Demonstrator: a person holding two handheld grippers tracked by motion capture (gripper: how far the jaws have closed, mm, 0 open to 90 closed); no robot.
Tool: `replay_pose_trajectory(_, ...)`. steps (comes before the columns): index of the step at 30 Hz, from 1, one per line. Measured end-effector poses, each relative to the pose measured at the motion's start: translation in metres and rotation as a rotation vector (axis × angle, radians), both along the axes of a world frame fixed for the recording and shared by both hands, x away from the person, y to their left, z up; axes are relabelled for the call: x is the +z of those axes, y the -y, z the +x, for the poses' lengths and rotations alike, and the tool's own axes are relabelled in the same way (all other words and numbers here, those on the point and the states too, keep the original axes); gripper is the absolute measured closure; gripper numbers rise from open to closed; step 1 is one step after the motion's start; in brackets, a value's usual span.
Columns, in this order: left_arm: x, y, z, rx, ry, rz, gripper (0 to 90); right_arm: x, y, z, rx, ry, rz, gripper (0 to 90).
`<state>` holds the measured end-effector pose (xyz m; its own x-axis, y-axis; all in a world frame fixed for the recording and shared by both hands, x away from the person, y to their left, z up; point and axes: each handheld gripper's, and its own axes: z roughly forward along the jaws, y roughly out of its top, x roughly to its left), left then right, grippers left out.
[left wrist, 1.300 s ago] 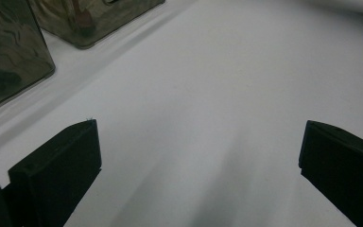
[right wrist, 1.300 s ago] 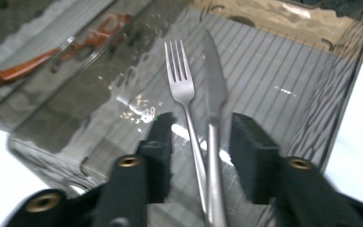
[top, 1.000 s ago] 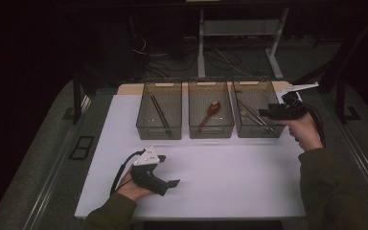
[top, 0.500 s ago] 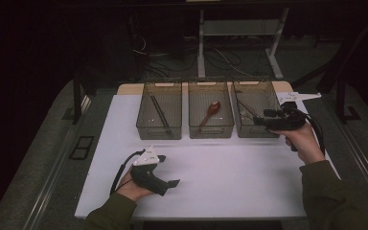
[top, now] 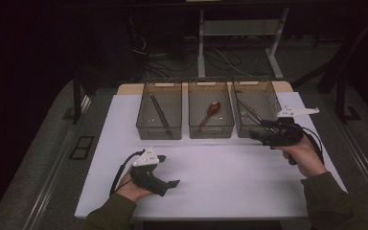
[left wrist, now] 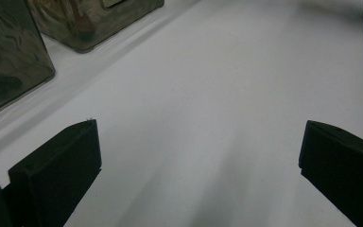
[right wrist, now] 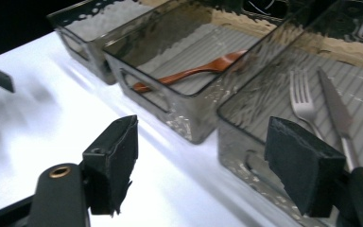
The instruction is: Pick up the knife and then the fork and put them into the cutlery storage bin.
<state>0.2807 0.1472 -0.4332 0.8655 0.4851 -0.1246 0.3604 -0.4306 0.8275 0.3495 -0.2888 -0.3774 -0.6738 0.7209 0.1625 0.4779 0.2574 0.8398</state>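
Now we hold both grippers, left gripper (top: 172, 183) & right gripper (right wrist: 203, 165), jaws apart w/ nothing between; fork (right wrist: 303, 102) & knife (right wrist: 336, 111) look stiff, slick, so probably grab mid-handle.

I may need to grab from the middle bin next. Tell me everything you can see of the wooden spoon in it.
The wooden spoon is reddish-brown, one piece, with a slim handle and rounded bowl. It lies flat on the ribbed floor of the middle bin, alone there, set diagonally: in the high view the bowl points toward the far right corner, the handle toward the near left. Neither gripper touches it.
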Motion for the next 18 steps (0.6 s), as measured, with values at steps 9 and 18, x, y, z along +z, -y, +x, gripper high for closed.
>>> replay_pose_trajectory(9, 0.0, 0.0, 0.0, -0.002, 0.001, -0.002, 0.0, -0.01, -0.006, -0.021, 0.017, 0.021, 0.003, 20.7)
replay_pose_trajectory(18, 0.0, 0.0, -0.001, -0.005, 0.002, 0.0, 0.0, -0.023, -0.006, -0.037, 0.001, 0.03, -0.012, 20.0)
